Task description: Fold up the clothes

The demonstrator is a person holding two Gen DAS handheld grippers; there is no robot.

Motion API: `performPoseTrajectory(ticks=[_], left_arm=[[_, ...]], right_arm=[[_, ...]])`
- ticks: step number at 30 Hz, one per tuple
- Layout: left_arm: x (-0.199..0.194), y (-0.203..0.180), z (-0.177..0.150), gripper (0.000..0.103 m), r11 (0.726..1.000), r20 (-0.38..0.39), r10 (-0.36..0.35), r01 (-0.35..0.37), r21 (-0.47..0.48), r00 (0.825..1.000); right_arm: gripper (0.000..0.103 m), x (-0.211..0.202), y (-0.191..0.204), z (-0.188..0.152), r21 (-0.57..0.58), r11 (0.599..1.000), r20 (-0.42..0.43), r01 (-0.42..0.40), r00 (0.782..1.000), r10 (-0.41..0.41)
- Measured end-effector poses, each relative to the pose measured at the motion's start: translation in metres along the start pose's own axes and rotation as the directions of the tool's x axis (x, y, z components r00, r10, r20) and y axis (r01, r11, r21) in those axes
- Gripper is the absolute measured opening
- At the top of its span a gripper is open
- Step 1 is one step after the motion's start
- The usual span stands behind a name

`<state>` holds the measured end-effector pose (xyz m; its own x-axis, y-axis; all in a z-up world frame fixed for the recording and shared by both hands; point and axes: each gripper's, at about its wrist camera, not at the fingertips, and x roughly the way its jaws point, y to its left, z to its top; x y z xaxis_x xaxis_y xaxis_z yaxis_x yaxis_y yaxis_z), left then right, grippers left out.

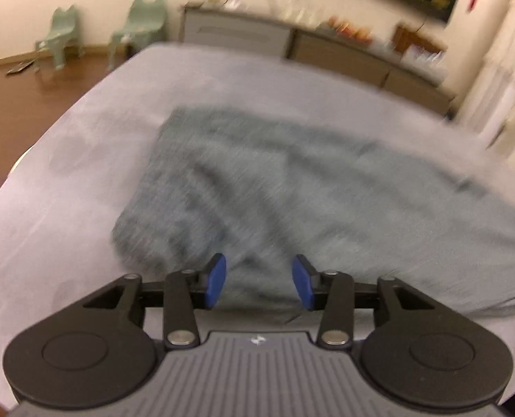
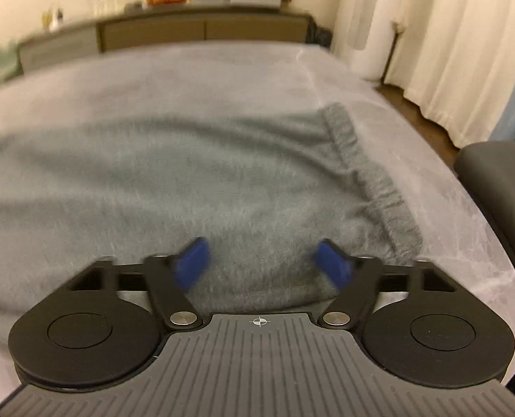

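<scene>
A grey garment is spread on a bed under two parted grippers.

The garment, soft grey fabric, is laid flat across the pale sheet, and its elastic waistband is seen in the right wrist view toward the right edge of the bed. The left gripper is held above the near edge of the garment, its blue pads set apart with nothing pinched between them. The right gripper is held over the cloth just beside the waistband, its jaws spread wider and no fabric caught. A low cabinet is seen along the far wall, two small green chairs on the wooden floor, and pale curtains at the right.
</scene>
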<state>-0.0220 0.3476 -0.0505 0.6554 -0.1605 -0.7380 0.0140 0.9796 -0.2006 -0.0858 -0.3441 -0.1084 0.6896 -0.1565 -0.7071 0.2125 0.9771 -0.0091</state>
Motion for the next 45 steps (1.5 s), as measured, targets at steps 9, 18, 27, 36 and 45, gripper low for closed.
performPoseTrajectory(ticks=[9,18,27,36,45], left_arm=[[0.011,-0.021,0.021,0.048,0.998,-0.008,0.055,-0.055,0.004,0.998],[0.073,-0.175,0.028,0.052,0.964,-0.092,-0.18,0.194,0.184,0.979],[0.106,-0.371,0.046,0.056,0.839,-0.21,-0.464,0.503,0.206,0.861],[0.178,-0.62,0.025,0.082,0.715,-0.411,-0.54,0.658,0.237,0.735],[0.207,-0.677,-0.011,0.017,0.733,-0.38,-0.38,0.525,0.433,0.844]], right_arm=[[0.077,-0.021,-0.047,-0.014,0.165,0.986,0.005,0.037,0.999,-0.038],[0.084,-0.01,-0.126,-0.023,0.499,0.862,0.003,0.091,0.994,-0.107],[0.013,-0.008,-0.093,-0.016,0.291,0.954,0.127,0.069,0.986,-0.11],[0.012,-0.042,-0.025,-0.029,-0.093,0.975,0.289,0.202,0.943,-0.167],[0.011,-0.058,-0.001,-0.055,-0.351,0.925,0.43,0.148,0.903,0.018]])
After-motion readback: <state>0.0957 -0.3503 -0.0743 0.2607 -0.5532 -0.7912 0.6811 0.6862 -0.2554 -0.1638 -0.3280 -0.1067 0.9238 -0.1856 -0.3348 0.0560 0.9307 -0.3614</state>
